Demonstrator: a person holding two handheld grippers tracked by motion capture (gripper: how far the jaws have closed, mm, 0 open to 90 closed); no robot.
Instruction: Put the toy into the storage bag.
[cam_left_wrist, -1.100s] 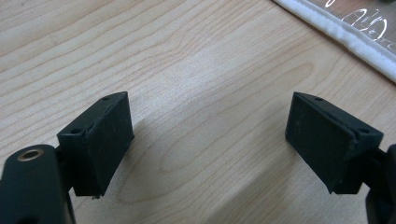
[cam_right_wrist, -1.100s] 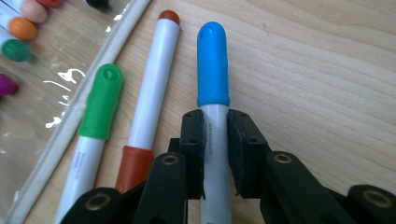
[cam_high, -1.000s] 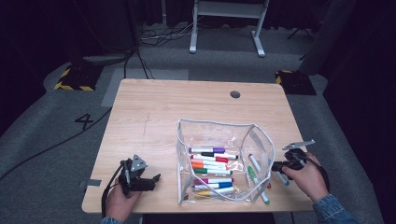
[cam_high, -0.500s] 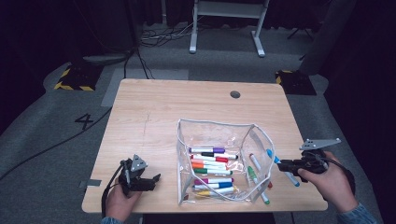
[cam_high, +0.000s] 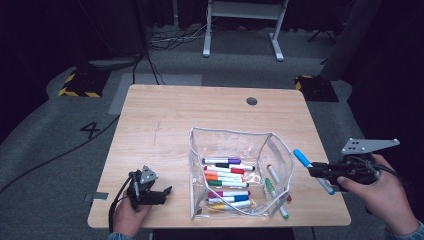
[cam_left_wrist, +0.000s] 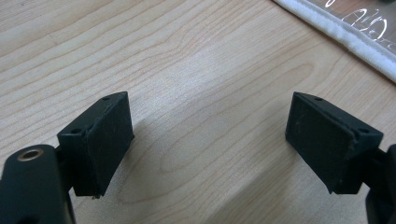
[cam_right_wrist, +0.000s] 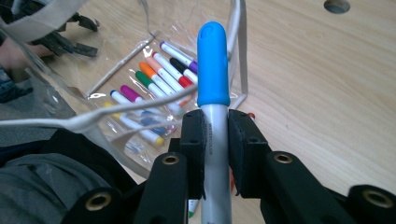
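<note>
Markers (cam_high: 226, 176) lie inside clear pouch (cam_high: 200, 150).

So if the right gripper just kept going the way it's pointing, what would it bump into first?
Probably the clear pouch. The right gripper, shut on a blue-capped marker, aims toward its near wall and white-edged rim; the marker tip would likely touch first, though height is unclear.

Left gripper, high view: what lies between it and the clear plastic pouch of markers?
Bare wooden tabletop only, between the left gripper and the clear plastic pouch.
</note>
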